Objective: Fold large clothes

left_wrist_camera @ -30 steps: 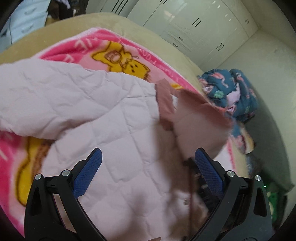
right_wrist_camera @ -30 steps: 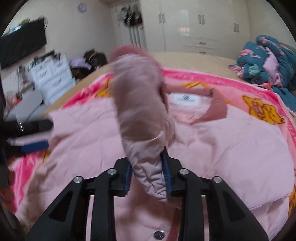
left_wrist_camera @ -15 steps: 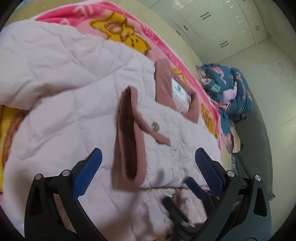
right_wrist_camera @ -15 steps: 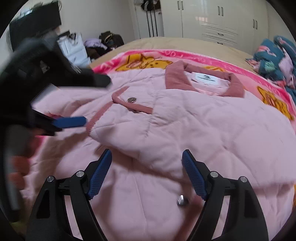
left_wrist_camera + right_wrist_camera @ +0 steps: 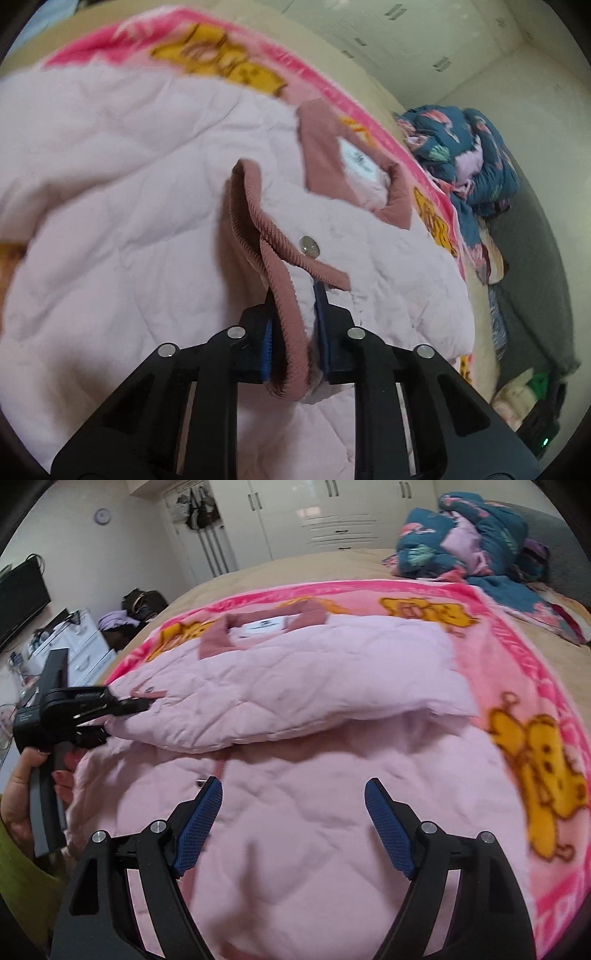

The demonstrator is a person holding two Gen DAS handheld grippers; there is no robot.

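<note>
Left tool [image 5: 291, 321] newly clamped on cuff [image 5: 284, 295]

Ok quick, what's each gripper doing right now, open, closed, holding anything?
Left gripper: just closed, clamped on the sleeve cuff of the pink jacket.
Right gripper: open, holding nothing, fingers above the jacket.

Pale pink quilted jacket [image 5: 295, 812], dusty-rose corduroy collar [image 5: 221, 637] and cuff [image 5: 258, 236], white neck label, metal snaps, lies spread flat on the bed, one sleeve [image 5: 295, 694] folded across the chest, its cuff end raised slightly off the body.
</note>
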